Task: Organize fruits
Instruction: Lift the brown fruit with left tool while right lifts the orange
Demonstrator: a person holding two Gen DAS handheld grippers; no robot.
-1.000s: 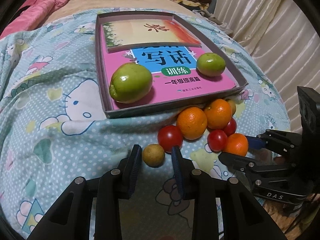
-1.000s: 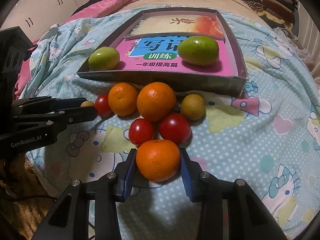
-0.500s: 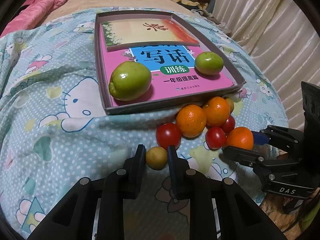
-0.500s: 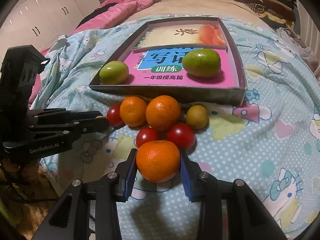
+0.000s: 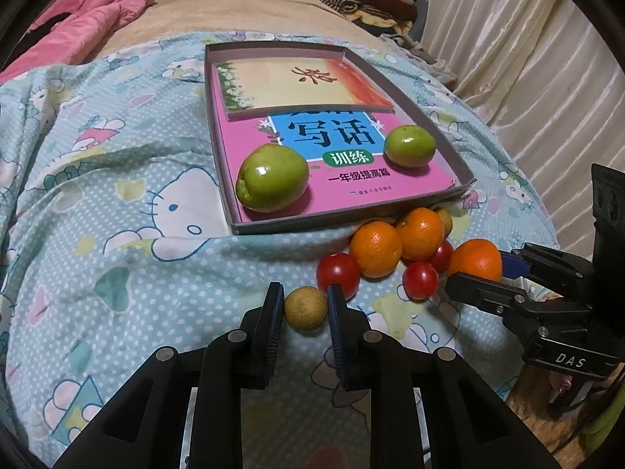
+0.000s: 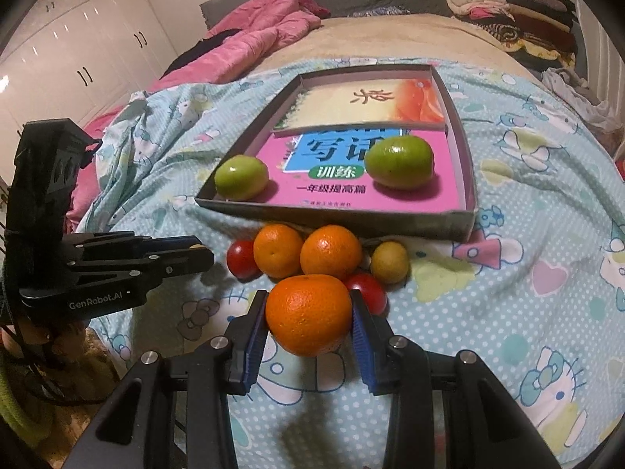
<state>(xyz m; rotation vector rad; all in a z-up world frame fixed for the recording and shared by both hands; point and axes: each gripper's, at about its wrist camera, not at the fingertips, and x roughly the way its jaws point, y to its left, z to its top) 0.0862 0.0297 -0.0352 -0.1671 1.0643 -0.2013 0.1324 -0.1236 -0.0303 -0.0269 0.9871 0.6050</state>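
My left gripper (image 5: 304,297) is shut on a small tan round fruit (image 5: 305,308) and holds it just above the blanket. My right gripper (image 6: 308,312) is shut on an orange (image 6: 308,314), lifted over the pile; that orange also shows in the left wrist view (image 5: 477,260). Two oranges (image 6: 308,256), red tomatoes (image 5: 338,275) and another tan fruit (image 6: 390,262) lie in front of a shallow grey box (image 5: 351,221). Two green fruits (image 5: 272,183) (image 5: 409,145) sit in the box on a pink book (image 5: 351,179).
A blue cartoon-print blanket (image 5: 117,215) covers the bed. A pink quilt (image 6: 254,47) lies at the far left. Folded clothes (image 6: 508,4) are stacked at the back right. The left gripper's body (image 6: 97,269) stands at the left of the pile.
Both grippers have risen and pulled back from the pile. The left closed on the tan fruit, the right lifted its orange off the blanket.
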